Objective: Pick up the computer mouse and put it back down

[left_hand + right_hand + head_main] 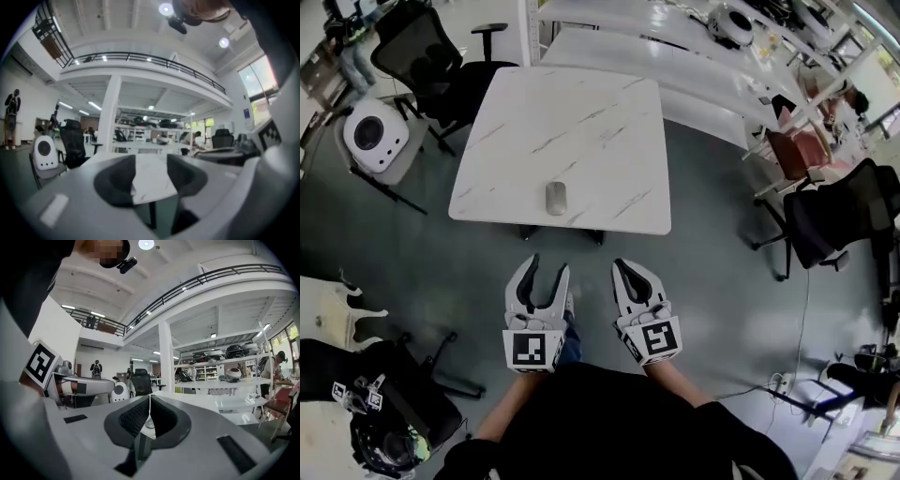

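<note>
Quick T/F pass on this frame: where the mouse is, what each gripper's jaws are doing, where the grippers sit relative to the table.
1. The computer mouse lies on the marble table, near its front edge. True.
2. The left gripper holds the computer mouse. False: its jaws stand apart with nothing between them.
3. The right gripper has its jaws together and is empty. True.
4. Both grippers are over the tabletop. False: both hang over the floor, short of the table's near edge.
</note>
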Tool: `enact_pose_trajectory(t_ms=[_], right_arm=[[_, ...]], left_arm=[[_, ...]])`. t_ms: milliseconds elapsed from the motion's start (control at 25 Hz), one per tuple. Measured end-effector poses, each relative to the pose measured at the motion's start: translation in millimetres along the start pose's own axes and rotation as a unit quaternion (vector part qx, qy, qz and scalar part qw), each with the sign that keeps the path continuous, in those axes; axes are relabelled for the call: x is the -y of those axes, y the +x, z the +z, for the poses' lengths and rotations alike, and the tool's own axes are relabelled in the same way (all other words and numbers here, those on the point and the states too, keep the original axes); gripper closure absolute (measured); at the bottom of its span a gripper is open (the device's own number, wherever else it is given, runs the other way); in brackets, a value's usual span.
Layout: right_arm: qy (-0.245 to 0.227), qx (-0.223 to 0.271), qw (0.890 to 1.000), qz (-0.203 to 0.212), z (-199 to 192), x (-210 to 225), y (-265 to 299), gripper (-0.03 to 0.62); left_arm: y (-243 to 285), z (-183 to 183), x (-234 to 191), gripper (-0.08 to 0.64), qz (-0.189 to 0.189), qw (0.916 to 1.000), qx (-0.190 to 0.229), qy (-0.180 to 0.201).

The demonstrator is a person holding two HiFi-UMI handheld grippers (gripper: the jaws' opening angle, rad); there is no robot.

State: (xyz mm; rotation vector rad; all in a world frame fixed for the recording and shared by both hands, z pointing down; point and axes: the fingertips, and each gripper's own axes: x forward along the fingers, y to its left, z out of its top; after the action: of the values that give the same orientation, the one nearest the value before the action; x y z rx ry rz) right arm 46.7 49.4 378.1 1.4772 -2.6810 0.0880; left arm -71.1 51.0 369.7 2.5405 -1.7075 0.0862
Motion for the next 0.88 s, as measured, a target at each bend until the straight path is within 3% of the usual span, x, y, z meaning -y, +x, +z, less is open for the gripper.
enact_pose_trajectory(t_ms=[320, 440, 880], right_arm=[[0.003, -0.059, 0.998, 0.003, -14.9, 27.5, 86.1, 0.572], [0.006, -0.05, 0.999, 0.006, -18.6, 34.0, 108.7, 0.572], [0.005, -0.11, 0.994, -0.007, -47.0, 53.2, 142.3, 0.572]], left_arm=[[88.1, -11.8, -45.9, 0.347, -0.016, 0.9996, -0.015, -0.018], [110.1, -21.1, -60.9, 0.347, -0.017, 0.9993, -0.027, -0.018], [154.2, -49.0, -85.7, 0.347, -0.018, 0.9965, -0.07, -0.041]])
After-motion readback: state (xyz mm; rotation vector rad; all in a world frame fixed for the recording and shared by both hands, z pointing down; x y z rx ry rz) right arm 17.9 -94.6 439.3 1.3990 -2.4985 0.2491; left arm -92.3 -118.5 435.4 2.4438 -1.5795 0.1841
